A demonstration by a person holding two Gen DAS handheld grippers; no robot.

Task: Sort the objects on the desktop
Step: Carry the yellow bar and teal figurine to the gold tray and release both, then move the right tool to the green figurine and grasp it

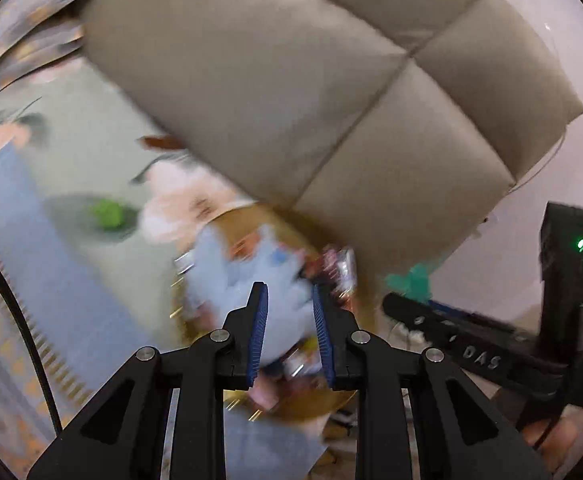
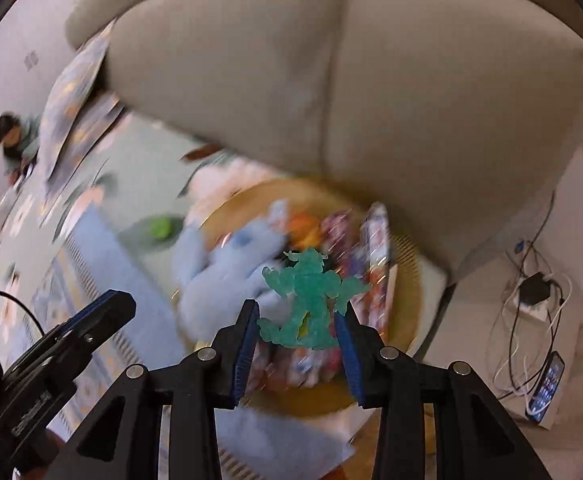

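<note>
My right gripper (image 2: 296, 312) is shut on a translucent green toy figure (image 2: 311, 296) and holds it above a round golden basket (image 2: 407, 280). The basket holds a light blue plush toy (image 2: 227, 264) and several blurred colourful packets (image 2: 367, 248). My left gripper (image 1: 289, 300) is open and empty, hovering over the same basket (image 1: 315, 408), with the blue plush (image 1: 251, 272) below its jaws. The right gripper and green figure (image 1: 409, 280) show at the right of the left wrist view. The frames are motion blurred.
A large beige cushion (image 1: 291, 80) looms over the basket's far side. A green ball (image 1: 109, 214) lies on a grey dish to the left on a patterned cloth. Cables and a phone (image 2: 545, 384) lie on the floor at right.
</note>
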